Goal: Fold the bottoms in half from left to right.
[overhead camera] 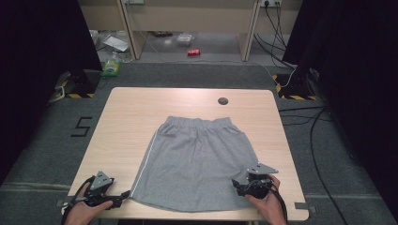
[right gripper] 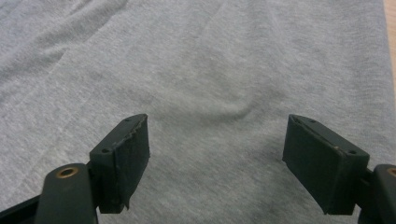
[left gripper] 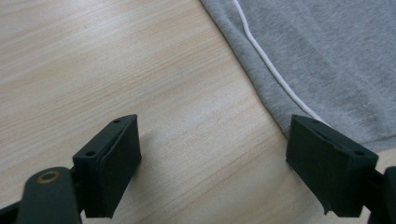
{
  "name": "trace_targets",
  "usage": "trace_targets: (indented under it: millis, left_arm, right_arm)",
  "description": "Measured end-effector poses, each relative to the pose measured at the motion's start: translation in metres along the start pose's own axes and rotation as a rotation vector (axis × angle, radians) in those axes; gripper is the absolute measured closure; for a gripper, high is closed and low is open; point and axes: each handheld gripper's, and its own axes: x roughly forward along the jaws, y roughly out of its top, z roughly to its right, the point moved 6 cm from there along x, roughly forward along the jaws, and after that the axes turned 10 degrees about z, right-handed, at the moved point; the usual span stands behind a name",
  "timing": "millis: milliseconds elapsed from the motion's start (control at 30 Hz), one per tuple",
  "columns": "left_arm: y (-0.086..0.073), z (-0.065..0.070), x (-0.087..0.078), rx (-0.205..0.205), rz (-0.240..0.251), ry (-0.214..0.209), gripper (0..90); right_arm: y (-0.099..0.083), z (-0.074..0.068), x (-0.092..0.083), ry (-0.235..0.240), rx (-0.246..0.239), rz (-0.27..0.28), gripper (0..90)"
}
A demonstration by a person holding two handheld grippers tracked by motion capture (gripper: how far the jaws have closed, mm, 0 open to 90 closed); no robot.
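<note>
A grey skirt (overhead camera: 197,159) with an elastic waistband and a white side stripe lies flat on the wooden table (overhead camera: 126,117), waistband toward the far side. My left gripper (overhead camera: 123,196) rests on the table at the skirt's near left hem corner, jaws open. In the left gripper view the left gripper (left gripper: 215,158) has bare wood between its jaws, with the skirt's striped edge (left gripper: 275,74) just beyond the right jaw. My right gripper (overhead camera: 237,185) sits over the skirt's near right part, open. Between the right gripper's (right gripper: 217,158) wide jaws lies grey cloth (right gripper: 210,70) with a small wrinkle.
A dark round cable hole (overhead camera: 223,101) sits near the table's far edge. Beyond the table are a wooden desk frame, a red can (overhead camera: 194,52) and clutter on the floor. Black cables (overhead camera: 319,154) trail along the right side. Dark curtains flank both sides.
</note>
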Motion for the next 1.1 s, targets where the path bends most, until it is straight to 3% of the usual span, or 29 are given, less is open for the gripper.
trace_targets:
  millis: [167, 333, 533, 667, 967, 1000, 1100]
  left_arm:
    - [0.002, -0.003, -0.001, -0.038, 0.012, -0.013, 19.1]
    - [0.005, -0.005, 0.001, -0.047, 0.017, -0.014, 19.4]
    - [0.022, -0.011, 0.010, -0.059, 0.052, -0.014, 18.6]
    - [0.036, -0.018, 0.024, -0.102, 0.066, -0.034, 18.5]
    - [0.070, -0.020, 0.047, -0.095, 0.086, -0.057, 18.6]
    - [0.080, -0.022, 0.052, -0.100, 0.093, -0.064, 18.6]
    - [0.088, -0.024, 0.058, -0.113, 0.101, -0.062, 18.6]
  right_arm:
    - [0.001, -0.002, 0.001, 0.005, -0.004, 0.001, 23.1]
    - [0.003, -0.003, 0.002, 0.001, -0.006, 0.004, 23.2]
    - [0.003, -0.006, 0.005, 0.010, -0.009, 0.004, 23.3]
    - [0.004, -0.006, 0.006, 0.006, -0.007, 0.009, 23.5]
    - [0.005, -0.006, 0.007, 0.006, -0.004, 0.013, 23.6]
    - [0.005, -0.007, 0.007, 0.003, 0.000, 0.013, 23.7]
    - [0.005, -0.007, 0.007, 0.006, -0.004, 0.013, 23.7]
